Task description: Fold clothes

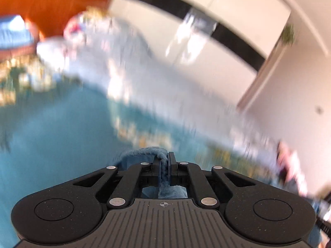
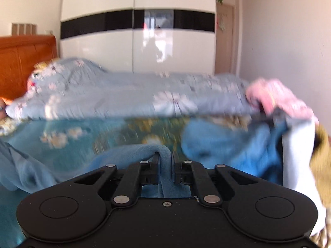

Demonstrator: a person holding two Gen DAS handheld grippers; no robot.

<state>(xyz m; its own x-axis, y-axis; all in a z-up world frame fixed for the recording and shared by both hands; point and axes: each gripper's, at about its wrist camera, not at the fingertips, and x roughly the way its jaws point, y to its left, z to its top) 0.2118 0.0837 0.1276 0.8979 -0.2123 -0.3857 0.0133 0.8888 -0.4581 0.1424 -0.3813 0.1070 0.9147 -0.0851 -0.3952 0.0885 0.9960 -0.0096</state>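
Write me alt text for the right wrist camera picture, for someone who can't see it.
The right gripper is shut on a fold of light blue fleece garment above a teal floral bedspread. Behind lie a grey-blue flowered quilt, a pile of clothes at right, and a white wardrobe.

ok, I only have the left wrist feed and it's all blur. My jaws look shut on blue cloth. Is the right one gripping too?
Observer: Yes. The right gripper is shut on a fold of light blue garment.
Operator: Anything else to fold near it?
Observer: A heap lies at the right of its view: a pink piece on top, a brighter blue piece below.
Operator: What's behind the bed?
Observer: A white wardrobe with a black band.
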